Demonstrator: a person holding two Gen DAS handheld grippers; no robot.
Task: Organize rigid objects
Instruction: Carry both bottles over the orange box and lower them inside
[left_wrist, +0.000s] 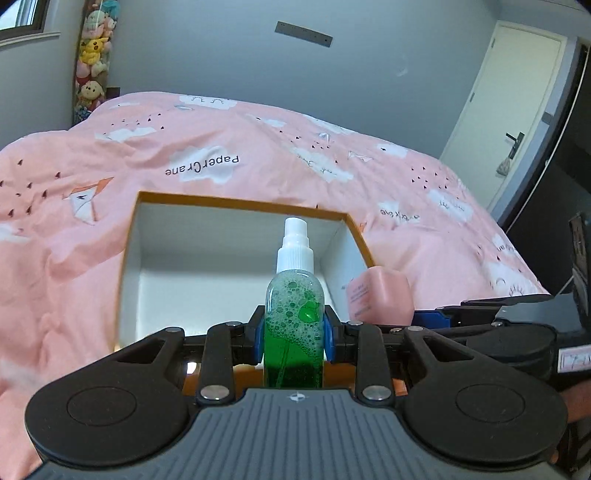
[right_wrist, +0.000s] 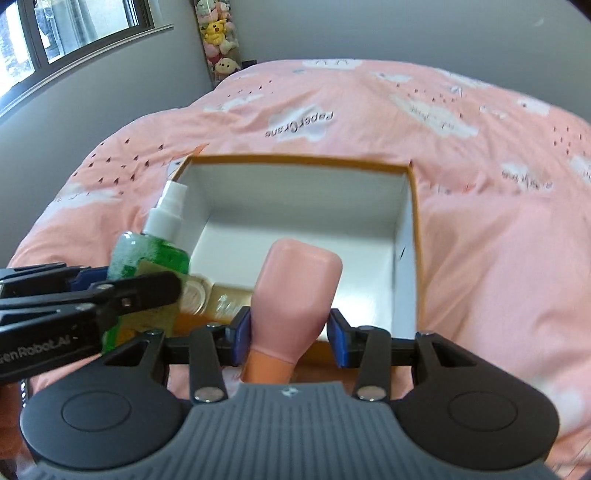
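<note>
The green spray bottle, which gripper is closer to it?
Left. The left gripper is clamped on the green spray bottle; the right gripper holds the pink bottle beside it.

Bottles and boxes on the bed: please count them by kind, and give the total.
Green spray bottle, held in the left gripper: 1
Pink bottle, in the right gripper: 1
Open box: 1
Total: 3

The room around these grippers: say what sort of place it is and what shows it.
Most likely a bedroom, perhaps a child's. A bed with a pink cloud-print duvet fills the view, plush toys are stacked in the corner, and a white door stands at the right.
</note>
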